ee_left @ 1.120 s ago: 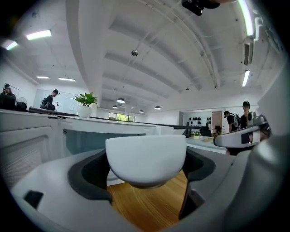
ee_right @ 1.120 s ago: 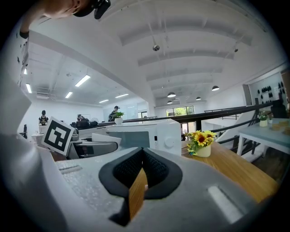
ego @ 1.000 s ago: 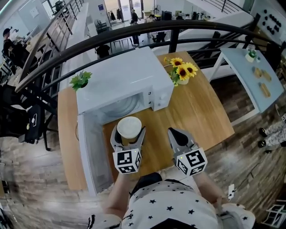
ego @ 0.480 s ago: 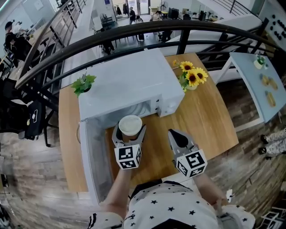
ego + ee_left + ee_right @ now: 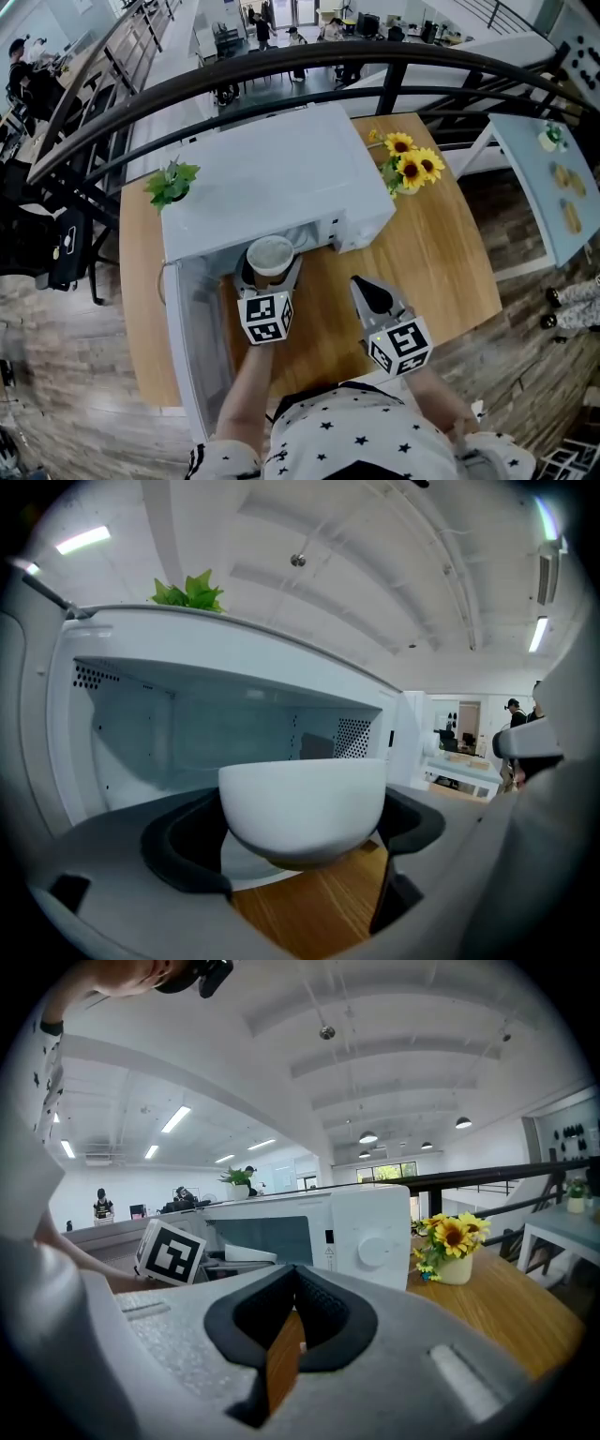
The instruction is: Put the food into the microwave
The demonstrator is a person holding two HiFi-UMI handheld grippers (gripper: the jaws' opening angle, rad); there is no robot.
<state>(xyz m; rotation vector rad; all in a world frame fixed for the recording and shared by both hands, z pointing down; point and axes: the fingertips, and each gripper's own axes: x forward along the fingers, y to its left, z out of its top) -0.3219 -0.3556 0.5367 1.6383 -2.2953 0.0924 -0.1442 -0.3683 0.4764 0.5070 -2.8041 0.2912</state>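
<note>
A white bowl [image 5: 270, 257] of food is held in my left gripper [image 5: 269, 272], right at the mouth of the white microwave [image 5: 272, 178]. In the left gripper view the bowl [image 5: 302, 803] fills the space between the dark pads, with the microwave cavity [image 5: 187, 742] and its glass plate just beyond. The microwave door [image 5: 192, 328] hangs open to the left. My right gripper [image 5: 373, 295] hovers over the wooden table [image 5: 431, 253], shut with nothing in it; in its own view the pads [image 5: 319, 1321] meet.
A vase of sunflowers [image 5: 408, 167] stands on the table right of the microwave. A small green plant [image 5: 172, 180] sits at the microwave's back left. A black railing [image 5: 375, 66] curves behind the table. A pale side table [image 5: 553, 178] stands far right.
My left gripper has carried the bowl forward, from over the table to the microwave's opening. The right gripper has barely moved.
</note>
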